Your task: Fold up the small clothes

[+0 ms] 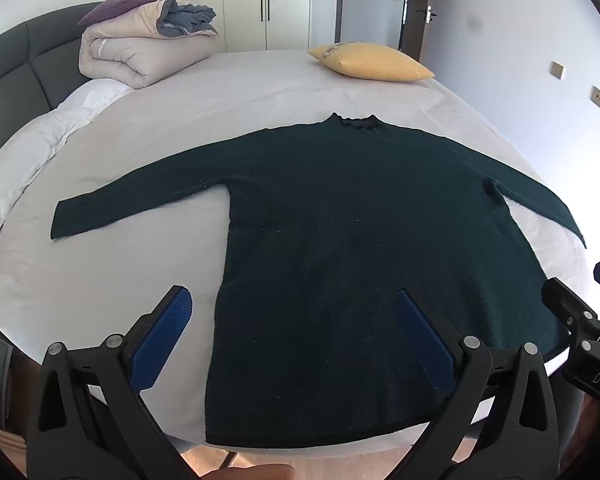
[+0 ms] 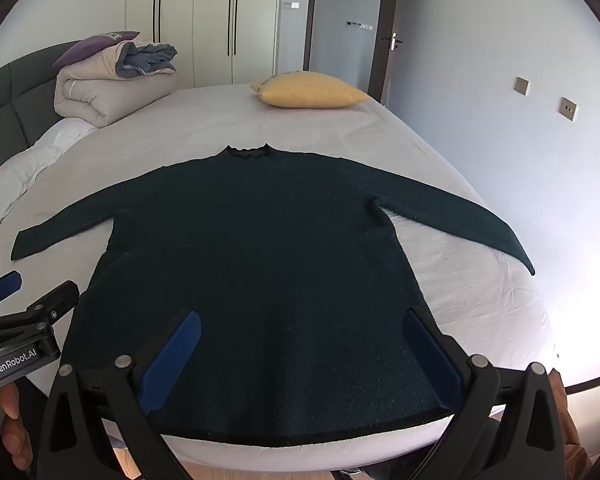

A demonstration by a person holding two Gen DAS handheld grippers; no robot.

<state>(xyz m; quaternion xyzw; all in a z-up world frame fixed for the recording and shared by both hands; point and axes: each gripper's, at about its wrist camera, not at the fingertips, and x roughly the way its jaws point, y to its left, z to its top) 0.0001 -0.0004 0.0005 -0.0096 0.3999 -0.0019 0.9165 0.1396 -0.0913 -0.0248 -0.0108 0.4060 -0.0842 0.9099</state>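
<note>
Still unfolded – sweater flat, mid-frame; both tongs apart, empty. Best pinching the sleeve cuff at left first – folding inward, no dragging.

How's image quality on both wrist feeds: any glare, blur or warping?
Left wrist: sharp, fisheye bends the bed; a dark smudge on the wall. Right wrist: sharp, glare whitens the sheet's right edge; dark sweater shows little texture.
</note>
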